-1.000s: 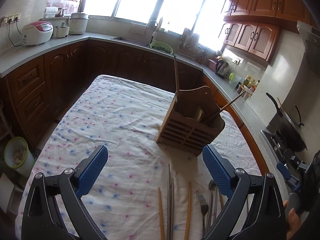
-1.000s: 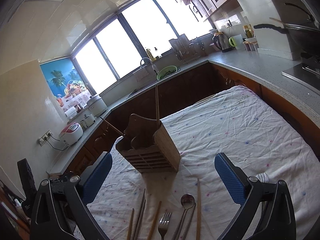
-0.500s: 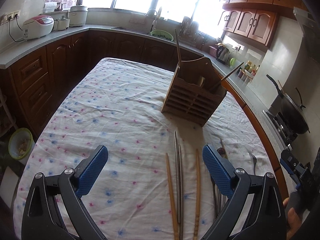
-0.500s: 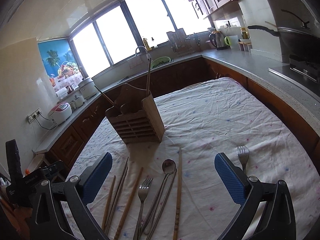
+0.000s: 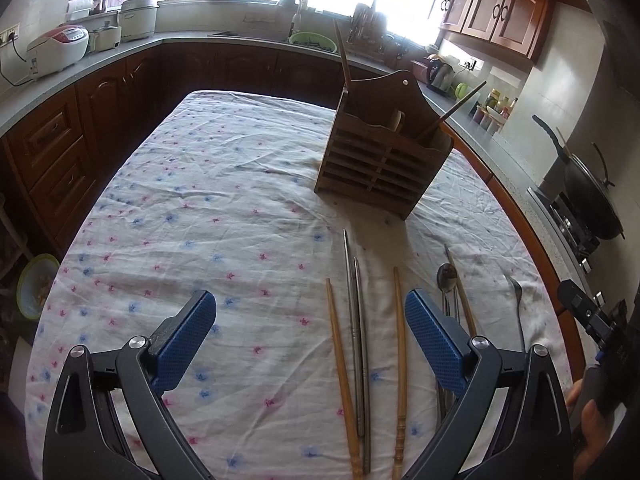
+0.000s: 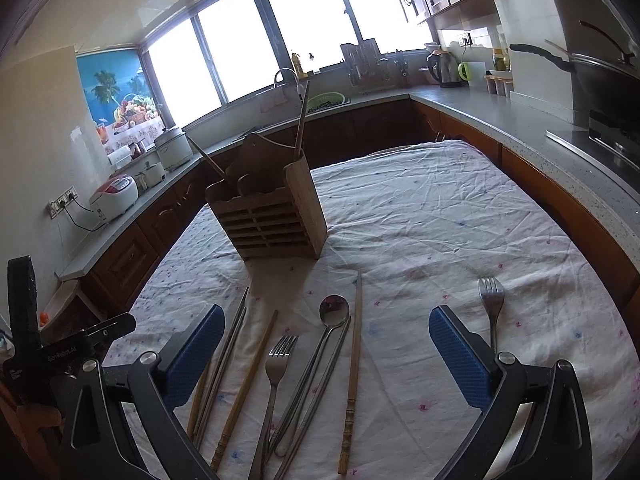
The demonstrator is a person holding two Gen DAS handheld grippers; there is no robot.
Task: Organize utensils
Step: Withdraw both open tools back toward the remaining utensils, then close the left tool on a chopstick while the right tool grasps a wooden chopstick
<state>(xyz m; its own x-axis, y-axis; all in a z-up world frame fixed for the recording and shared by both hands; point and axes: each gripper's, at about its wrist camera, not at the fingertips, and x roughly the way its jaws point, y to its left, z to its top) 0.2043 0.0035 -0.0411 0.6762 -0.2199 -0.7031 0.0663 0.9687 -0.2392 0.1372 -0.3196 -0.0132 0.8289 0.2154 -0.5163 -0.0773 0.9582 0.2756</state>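
Left gripper (image 5: 310, 332) and right gripper (image 6: 326, 346) both spread wide, holding nothing, hovering over the floral tablecloth (image 5: 208, 208). Wooden utensil holder (image 6: 268, 216) stands upright at 12 o'clock of the right gripper, 2 sticks poking out. Chopsticks (image 6: 354, 360), spoon (image 6: 334, 310), fork (image 6: 282, 360) lie loose at 6 o'clock of the holder; second fork (image 6: 491, 294) sits apart at 4 o'clock.
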